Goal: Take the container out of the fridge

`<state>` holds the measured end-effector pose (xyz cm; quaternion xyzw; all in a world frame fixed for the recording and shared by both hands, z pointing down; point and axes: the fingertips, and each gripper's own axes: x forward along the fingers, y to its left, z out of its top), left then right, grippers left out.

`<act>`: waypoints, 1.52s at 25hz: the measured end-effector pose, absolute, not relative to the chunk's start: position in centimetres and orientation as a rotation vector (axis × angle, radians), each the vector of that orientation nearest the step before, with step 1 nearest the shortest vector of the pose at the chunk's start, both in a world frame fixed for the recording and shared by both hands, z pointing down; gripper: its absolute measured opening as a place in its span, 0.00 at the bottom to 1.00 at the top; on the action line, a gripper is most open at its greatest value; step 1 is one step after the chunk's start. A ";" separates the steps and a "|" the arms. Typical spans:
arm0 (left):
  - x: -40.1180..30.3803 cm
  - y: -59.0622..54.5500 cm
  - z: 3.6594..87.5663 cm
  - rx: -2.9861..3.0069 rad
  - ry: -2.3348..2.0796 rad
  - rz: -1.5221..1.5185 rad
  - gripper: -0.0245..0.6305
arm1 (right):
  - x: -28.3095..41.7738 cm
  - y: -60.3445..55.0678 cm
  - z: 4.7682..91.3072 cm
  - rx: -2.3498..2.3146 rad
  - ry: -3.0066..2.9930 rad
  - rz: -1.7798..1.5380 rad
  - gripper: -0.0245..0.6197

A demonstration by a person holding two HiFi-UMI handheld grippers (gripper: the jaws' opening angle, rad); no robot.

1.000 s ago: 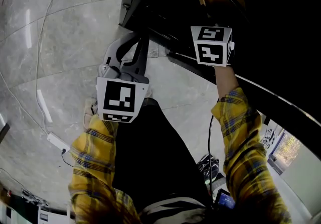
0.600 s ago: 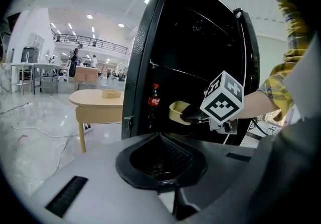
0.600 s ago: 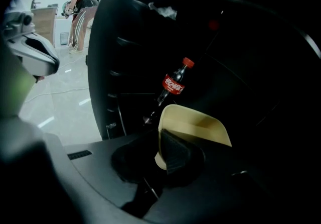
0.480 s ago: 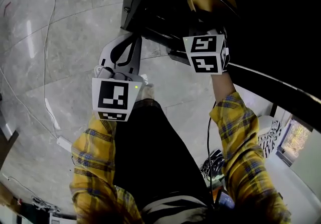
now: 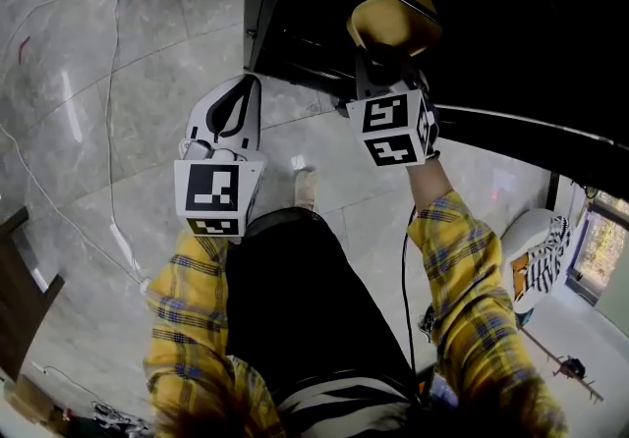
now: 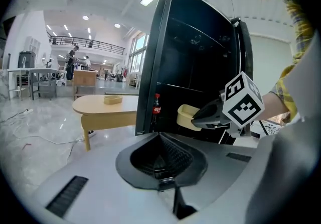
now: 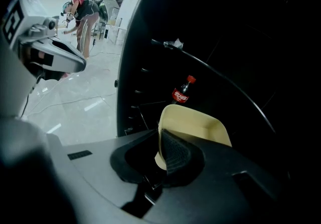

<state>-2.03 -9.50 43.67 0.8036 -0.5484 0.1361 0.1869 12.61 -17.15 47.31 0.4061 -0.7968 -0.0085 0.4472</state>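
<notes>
It looks like the withdrawal step: the right gripper (image 5: 379, 61), jaws clamped on the yellow container (image 5: 395, 20) wall, holds it at the fridge (image 5: 295, 4) mouth, while the left gripper (image 5: 240, 97) has its jaws together and empty, and next the container needs carrying clear.

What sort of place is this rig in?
Probably a big open lab or workshop hall: glossy tiled floor, a balcony railing upstairs, a wooden table, and people working in the distance.

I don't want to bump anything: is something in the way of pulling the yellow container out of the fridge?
Nothing visible blocks it. The right tool grips the container by its wall at the fridge opening; the cola bottle stands deeper inside, behind it, and the left tool is off to the side.
</notes>
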 end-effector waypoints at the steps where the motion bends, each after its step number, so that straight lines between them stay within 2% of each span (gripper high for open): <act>1: -2.3 -9.3 43.3 2.265 -1.543 0.386 0.06 | 12.4 -16.6 47.0 1.002 -1.980 -0.019 0.10; 38: -8.4 -1.1 31.5 2.290 -1.551 0.465 0.06 | 7.7 1.5 33.1 0.987 -2.143 0.082 0.10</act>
